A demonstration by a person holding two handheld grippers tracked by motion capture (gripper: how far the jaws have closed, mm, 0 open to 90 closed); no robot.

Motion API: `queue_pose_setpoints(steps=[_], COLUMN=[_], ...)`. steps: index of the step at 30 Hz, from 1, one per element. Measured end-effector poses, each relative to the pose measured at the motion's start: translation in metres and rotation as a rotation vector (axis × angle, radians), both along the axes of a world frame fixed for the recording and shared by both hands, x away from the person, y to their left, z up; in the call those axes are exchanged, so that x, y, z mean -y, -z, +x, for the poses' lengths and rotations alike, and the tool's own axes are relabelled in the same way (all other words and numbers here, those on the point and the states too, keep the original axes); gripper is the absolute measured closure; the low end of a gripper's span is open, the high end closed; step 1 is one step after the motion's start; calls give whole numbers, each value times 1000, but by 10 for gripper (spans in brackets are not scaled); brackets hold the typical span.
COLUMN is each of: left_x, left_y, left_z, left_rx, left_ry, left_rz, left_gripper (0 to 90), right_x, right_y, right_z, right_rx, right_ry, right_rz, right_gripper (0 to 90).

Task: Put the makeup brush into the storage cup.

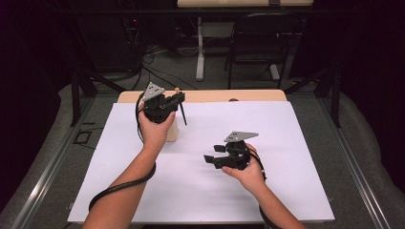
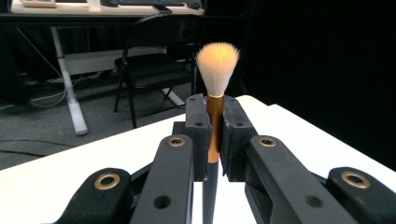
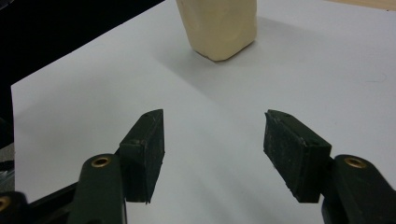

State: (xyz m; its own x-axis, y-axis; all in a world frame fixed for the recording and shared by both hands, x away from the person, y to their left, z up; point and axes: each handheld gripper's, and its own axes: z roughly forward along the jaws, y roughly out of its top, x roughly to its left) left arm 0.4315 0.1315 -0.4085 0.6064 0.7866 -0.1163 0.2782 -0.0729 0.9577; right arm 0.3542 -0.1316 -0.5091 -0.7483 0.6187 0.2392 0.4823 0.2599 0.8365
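Bare white sheet (image 3: 84,93) lies open ahead of my right hand-held gripper (image 3: 212,140); only the cream block (image 3: 218,25) stands beyond, blocking that path.

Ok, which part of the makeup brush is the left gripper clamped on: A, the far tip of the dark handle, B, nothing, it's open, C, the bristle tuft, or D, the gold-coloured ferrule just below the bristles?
D: in the left gripper view the left gripper has its jaws closed on the brush's gold-coloured ferrule, with the bristles above the jaws and the dark handle below.
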Motion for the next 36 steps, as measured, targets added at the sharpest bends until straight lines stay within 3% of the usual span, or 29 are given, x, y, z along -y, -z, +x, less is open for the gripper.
queue_pose_setpoints(steps=[18, 36], left_x=[-10, -27], left_y=[-20, -17], left_z=[6, 18], left_rx=[37, 32], left_ry=[-110, -175], left_rz=[27, 37], left_gripper=[835, 835], right_x=[0, -2], right_y=[-3, -4], right_z=[-1, -4], right_rx=[7, 14], right_ry=[-1, -6], right_rz=[5, 0], right_gripper=[381, 379])
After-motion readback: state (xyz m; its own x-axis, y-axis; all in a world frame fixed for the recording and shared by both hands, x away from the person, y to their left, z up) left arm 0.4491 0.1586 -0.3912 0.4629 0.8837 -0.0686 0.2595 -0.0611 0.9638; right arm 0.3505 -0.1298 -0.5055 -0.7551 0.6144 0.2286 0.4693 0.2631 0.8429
